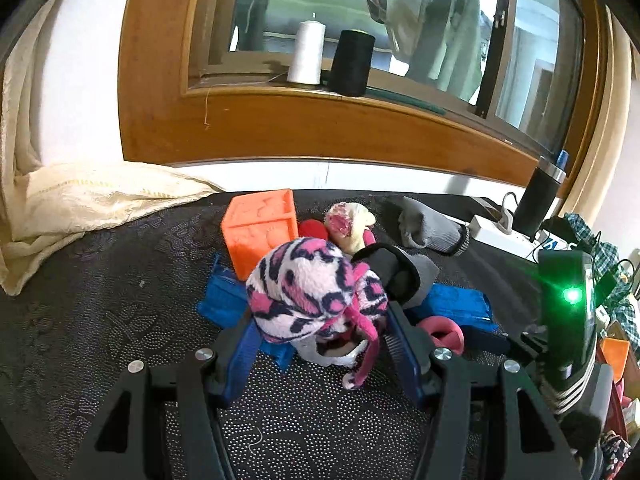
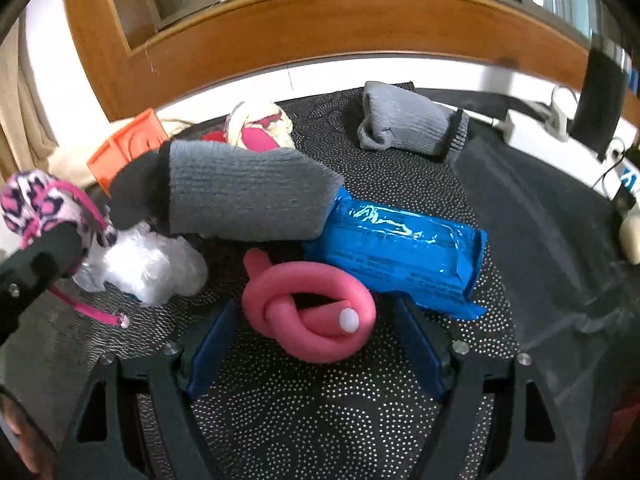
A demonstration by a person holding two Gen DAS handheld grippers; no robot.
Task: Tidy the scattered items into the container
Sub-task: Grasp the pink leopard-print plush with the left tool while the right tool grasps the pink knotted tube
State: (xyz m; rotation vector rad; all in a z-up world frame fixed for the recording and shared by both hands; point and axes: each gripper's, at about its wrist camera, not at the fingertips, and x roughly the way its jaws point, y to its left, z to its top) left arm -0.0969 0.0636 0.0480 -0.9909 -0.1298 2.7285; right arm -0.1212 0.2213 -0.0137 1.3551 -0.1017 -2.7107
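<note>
My left gripper (image 1: 322, 316) is shut on a fuzzy pink, white and navy patterned sock (image 1: 312, 292), held just above the dark table. The right wrist view shows that sock (image 2: 36, 204) at the far left, with one left finger (image 2: 56, 244) under it. An orange box (image 1: 260, 228) stands behind it. My right gripper (image 2: 316, 304) is open, and a knotted pink foam tube (image 2: 312, 312) lies on the table between its fingertips without the pads touching it. A blue packet (image 2: 400, 256), a grey sock with a black toe (image 2: 240, 196) and crumpled white plastic (image 2: 140, 264) lie just beyond.
A folded grey sock (image 2: 408, 124) and a cream-and-pink rolled sock (image 1: 348, 220) lie near the table's far edge. A cream cloth (image 1: 92, 200) covers the far left. A white power strip (image 1: 496, 228) and a black tumbler (image 1: 538, 204) stand far right. Thread spools (image 1: 307, 54) sit on the sill.
</note>
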